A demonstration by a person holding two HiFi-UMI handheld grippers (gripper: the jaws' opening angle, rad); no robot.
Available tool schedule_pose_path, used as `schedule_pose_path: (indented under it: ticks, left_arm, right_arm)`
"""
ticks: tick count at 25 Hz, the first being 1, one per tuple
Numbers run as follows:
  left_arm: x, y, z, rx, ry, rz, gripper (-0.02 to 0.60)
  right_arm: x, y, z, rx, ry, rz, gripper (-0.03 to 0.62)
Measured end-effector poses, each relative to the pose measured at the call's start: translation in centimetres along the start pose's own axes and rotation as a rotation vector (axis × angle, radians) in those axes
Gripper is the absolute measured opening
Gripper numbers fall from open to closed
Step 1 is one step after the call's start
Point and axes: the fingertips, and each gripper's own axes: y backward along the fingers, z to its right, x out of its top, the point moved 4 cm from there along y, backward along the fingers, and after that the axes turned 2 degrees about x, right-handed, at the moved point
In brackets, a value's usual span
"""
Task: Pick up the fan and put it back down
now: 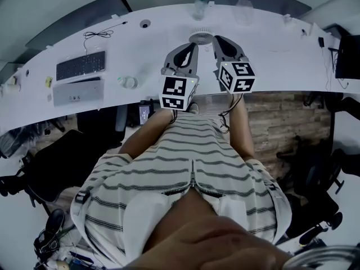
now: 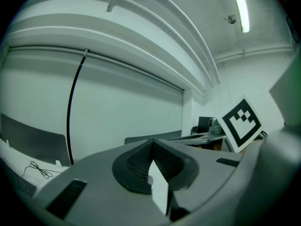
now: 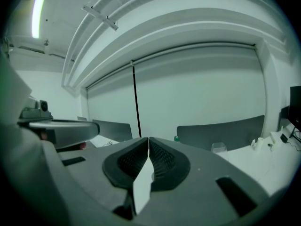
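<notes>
Flanking the fan [image 1: 201,37] on open desk [image 1: 270,55], left gripper [image 1: 194,45] and right gripper [image 1: 216,40], jaws clenched empty.

The left gripper [image 2: 151,144] fills the lower frame, its grey jaws pressed together with nothing between them. Behind it stands a white wall [image 2: 127,102] crossed by a thin black line [image 2: 74,102]. A ceiling light strip [image 2: 240,6] glows top right, a black-and-white marker cube [image 2: 241,124] sits at right

No readable text anywhere. Cube [image 1: 179,92] on left gripper [image 1: 194,45] and cube [image 1: 237,76] on right gripper [image 1: 217,40]: black-and-white square patterns only, no characters. Keyboard [image 1: 81,65] legends too small to read.
</notes>
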Motion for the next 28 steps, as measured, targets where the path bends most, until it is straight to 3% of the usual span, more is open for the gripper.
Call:
schedule_pose_path:
  ticks: [6, 8, 18, 23, 28]
  left_arm:
    - [0.1, -0.6, -0.3, 0.000, -0.003, -0.005, 0.008]
    - [0.0, -0.9, -0.3, 0.000, -0.009, -0.005, 0.008]
    - [0.9, -1.3, -0.5, 0.036, -0.044, 0.014, 0.008]
    - [1.0, -1.6, -0.6, 0.053, -0.061, 0.010, 0.008]
    - [1.0, -1.5, -1.0, 0.075, -0.064, 0.018, 0.008]
  right_arm:
    - [-1.8, -2.2, 2.0, 0.064, 0.036, -0.075, 0.014]
    - [-2.6, -3.1, 2.6, 0.100, 0.059, -0.113, 0.047]
    - [-7.2, -7.7, 5.7, 0.246, 0.381, -0.358, 0.138]
    - [-9.4, -9.5, 6.3, 0.383, 0.537, -0.489, 0.163]
    - [-10.9, -11.2, 7.6, 0.484, 0.607, -0.552, 0.178]
